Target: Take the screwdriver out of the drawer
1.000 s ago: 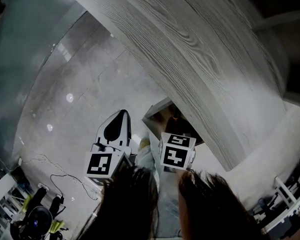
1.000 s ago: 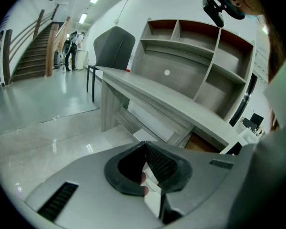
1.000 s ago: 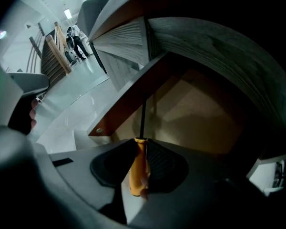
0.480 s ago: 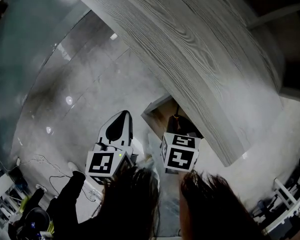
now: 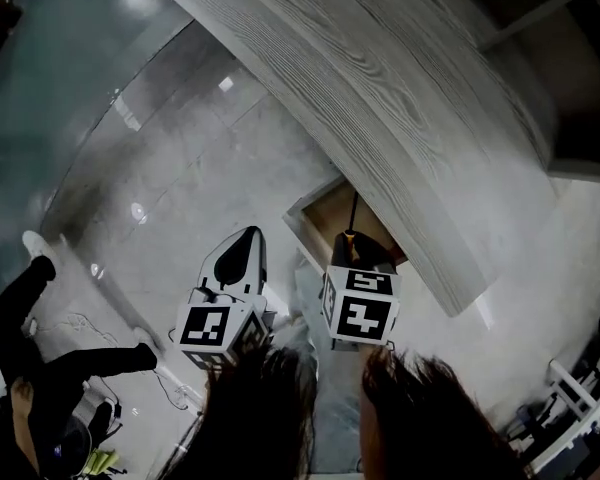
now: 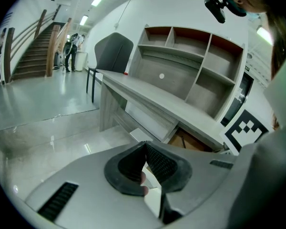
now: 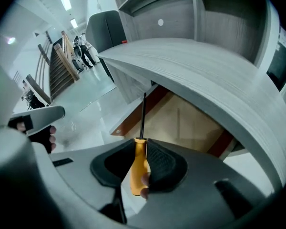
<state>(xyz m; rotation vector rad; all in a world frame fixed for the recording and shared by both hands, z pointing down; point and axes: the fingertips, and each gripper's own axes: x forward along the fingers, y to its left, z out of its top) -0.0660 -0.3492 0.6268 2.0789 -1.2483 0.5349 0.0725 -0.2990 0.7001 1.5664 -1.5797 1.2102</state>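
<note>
The screwdriver (image 7: 138,165) has an orange handle and a thin dark shaft pointing away from me. My right gripper (image 7: 142,162) is shut on the handle, and the shaft stands over the open drawer (image 7: 181,123). In the head view the right gripper (image 5: 350,244) holds the screwdriver (image 5: 353,216) at the near end of the drawer (image 5: 325,216), which juts from under the grey desk (image 5: 400,98). My left gripper (image 5: 241,242) hangs beside it over the floor, shut with nothing between its pads (image 6: 157,163).
The desk top (image 7: 205,70) overhangs the drawer closely on the right. A shelf unit (image 6: 190,61) stands on the desk, with a dark chair (image 6: 112,51) at its far end. A person in black (image 5: 40,368) moves on the glossy floor at the lower left. Stairs (image 6: 33,56) rise beyond.
The right gripper with the screwdriver has barely shifted and more of the drawer shows now. A person in black has come into the lower left of the head view and moved leftward.
</note>
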